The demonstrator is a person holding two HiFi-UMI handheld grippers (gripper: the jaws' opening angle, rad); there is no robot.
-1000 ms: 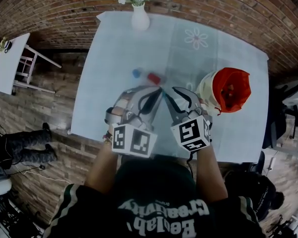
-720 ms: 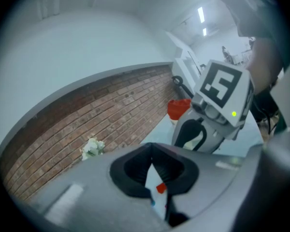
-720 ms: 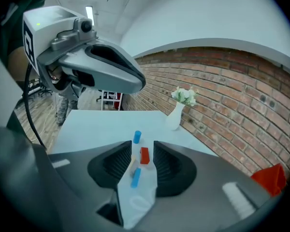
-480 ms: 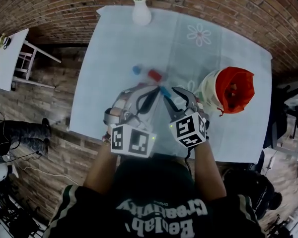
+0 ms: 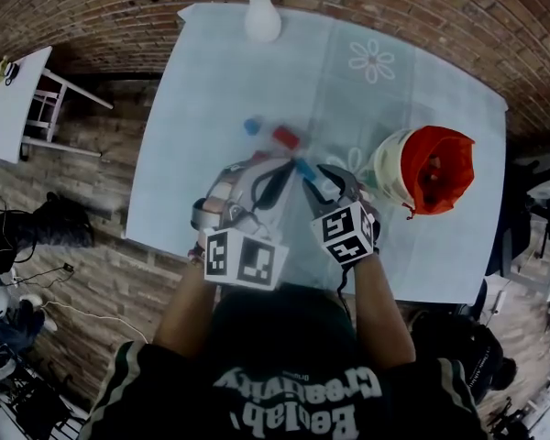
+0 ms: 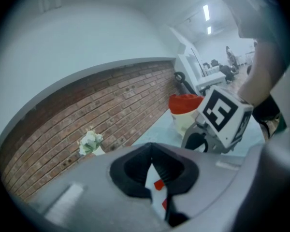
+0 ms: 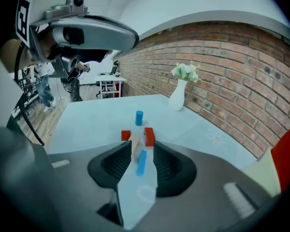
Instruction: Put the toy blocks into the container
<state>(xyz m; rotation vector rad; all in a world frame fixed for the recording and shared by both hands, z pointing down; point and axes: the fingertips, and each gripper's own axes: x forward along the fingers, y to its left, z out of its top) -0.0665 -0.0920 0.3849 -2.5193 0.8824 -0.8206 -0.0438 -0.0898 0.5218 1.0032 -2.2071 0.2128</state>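
Blue bar-shaped toy block [image 7: 140, 162] flat on pale table [image 7: 87, 120], framed between just-opened, unclenched jaws of right gripper [image 7: 141, 148]; left gripper [image 6: 151, 151] seemingly pinched shut, empty.

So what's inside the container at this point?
Only the red lining shows inside the container, with darker patches I can't identify. Its bottom is hidden from view.

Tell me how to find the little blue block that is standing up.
Find the white vase of flowers at the far edge of the pale blue table. The block nearest that vase is the blue cylinder. It stands upright and alone, while the other blue block lies flat near the red blocks.
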